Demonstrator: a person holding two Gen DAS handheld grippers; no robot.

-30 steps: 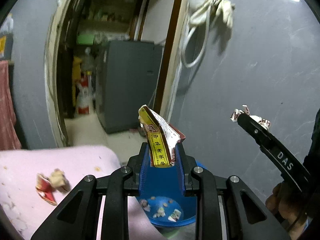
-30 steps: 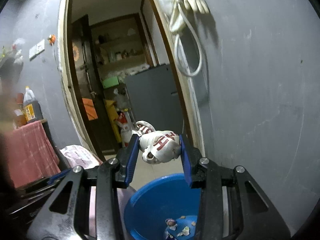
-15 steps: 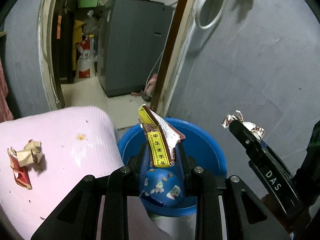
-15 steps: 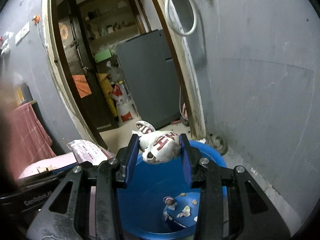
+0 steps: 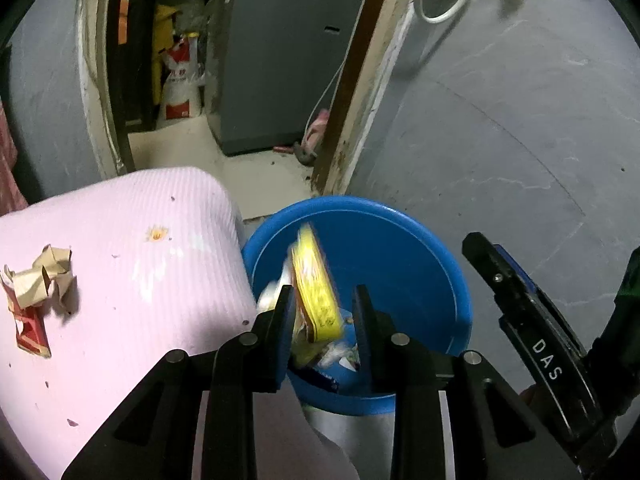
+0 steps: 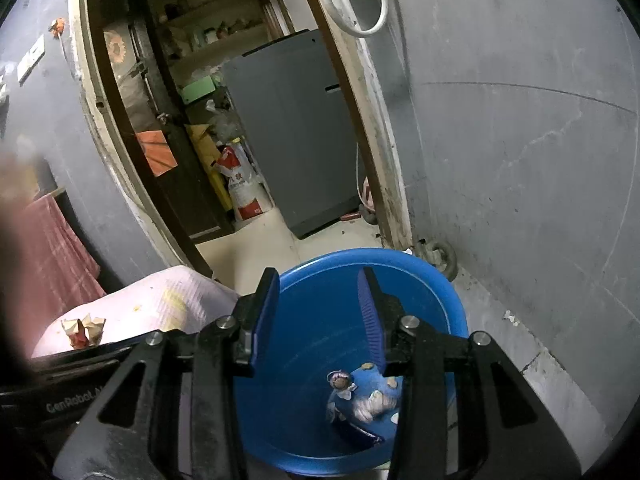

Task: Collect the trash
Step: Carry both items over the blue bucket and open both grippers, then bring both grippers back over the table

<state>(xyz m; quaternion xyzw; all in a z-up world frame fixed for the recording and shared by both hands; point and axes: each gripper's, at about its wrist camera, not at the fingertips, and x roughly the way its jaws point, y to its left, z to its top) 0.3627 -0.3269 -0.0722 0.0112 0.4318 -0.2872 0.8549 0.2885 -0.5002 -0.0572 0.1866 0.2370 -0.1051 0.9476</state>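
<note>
Dumping step: left gripper [image 5: 320, 304] spread, yellow wrapper [image 5: 316, 300], blurred, apparently dropping into blue bin [image 5: 420, 240]. Right gripper [image 6: 318, 312] spread, empty. Next: crumpled wrapper [image 5: 36, 292] near worktop's [image 5: 160, 280] left edge.

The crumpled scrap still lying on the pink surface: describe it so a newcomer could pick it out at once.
Start at the blue bucket and look left to the pink surface beside it. Near that surface's left edge lies a crumpled paper scrap, tan with a red and white printed part. It is the only sizeable piece of litter there; the rest are tiny specks and one small yellow stain.
</note>
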